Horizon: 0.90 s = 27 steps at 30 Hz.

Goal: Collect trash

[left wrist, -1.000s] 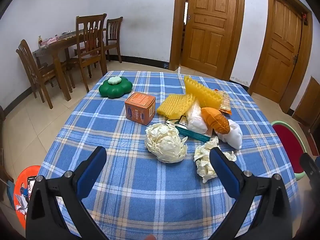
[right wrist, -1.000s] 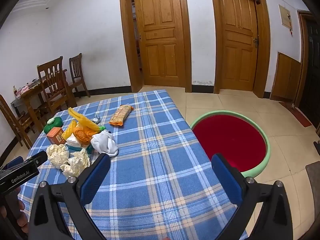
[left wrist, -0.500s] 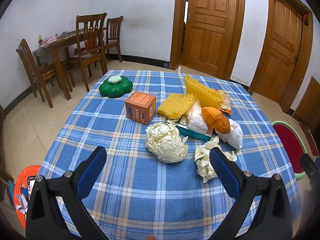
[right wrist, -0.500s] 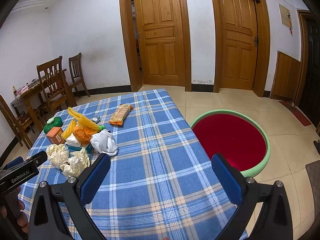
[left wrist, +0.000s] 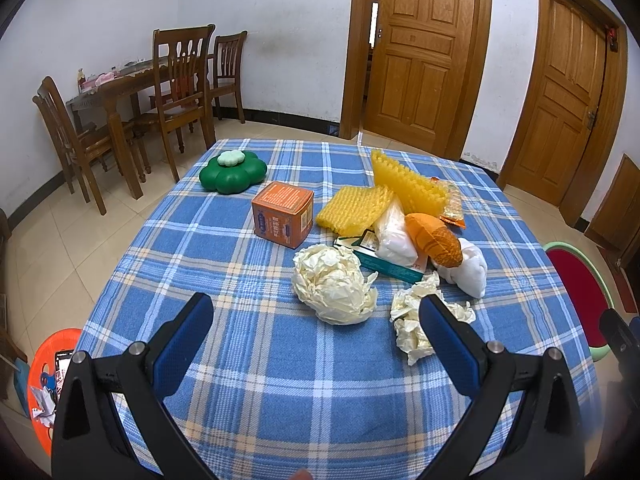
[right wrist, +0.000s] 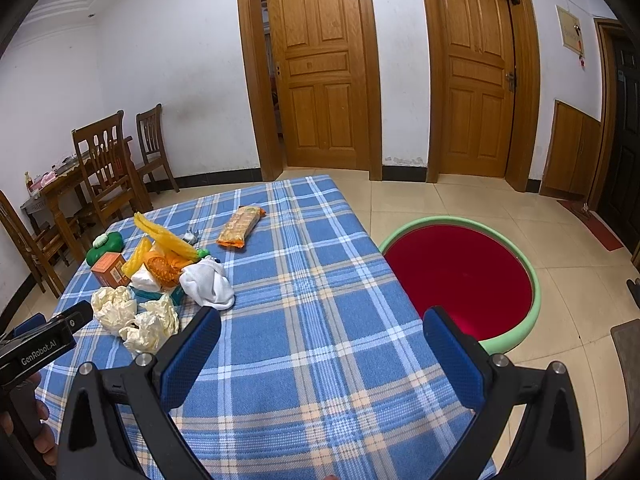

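Hiding part of crumpled paper: left tool.

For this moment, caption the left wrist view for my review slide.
Open left gripper hovers over plaid table, facing crumpled paper and piled trash.

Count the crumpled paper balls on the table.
2. The larger paper ball lies near the table's middle, just ahead of the orange box. The smaller paper ball sits beside it, toward the red basin's side. Others could be hidden under the pile behind.
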Tool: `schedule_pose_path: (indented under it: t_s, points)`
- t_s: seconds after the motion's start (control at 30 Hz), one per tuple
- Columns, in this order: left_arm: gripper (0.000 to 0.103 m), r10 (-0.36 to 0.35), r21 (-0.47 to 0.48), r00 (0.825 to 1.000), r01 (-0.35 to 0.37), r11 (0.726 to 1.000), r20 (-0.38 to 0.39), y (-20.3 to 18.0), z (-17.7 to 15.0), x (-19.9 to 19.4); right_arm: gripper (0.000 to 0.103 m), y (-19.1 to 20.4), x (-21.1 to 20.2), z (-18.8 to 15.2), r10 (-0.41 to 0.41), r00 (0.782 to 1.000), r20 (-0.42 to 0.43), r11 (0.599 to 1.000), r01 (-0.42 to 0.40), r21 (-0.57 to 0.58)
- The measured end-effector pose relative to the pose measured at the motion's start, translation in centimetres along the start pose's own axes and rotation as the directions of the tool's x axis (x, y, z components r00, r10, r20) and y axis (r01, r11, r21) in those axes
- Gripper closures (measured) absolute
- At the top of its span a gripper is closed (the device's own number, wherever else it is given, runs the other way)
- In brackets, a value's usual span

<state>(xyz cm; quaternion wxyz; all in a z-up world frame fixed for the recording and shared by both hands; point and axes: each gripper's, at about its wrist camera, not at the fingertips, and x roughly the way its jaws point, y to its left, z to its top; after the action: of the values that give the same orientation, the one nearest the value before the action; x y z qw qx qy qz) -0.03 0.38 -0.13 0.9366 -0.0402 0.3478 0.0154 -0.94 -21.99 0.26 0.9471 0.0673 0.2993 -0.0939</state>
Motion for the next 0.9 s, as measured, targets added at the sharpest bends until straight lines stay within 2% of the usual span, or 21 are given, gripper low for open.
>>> schedule_pose_path:
  t_s: [0.9]
  points:
    - [0.001,-0.002,0.001,1.0,0.002,1.0,-0.004,0.21,-0.11,0.15,0.0,-0.05,-0.02,-0.45,0.001,1.0,-0.01,1.0,-0.001,-0.001]
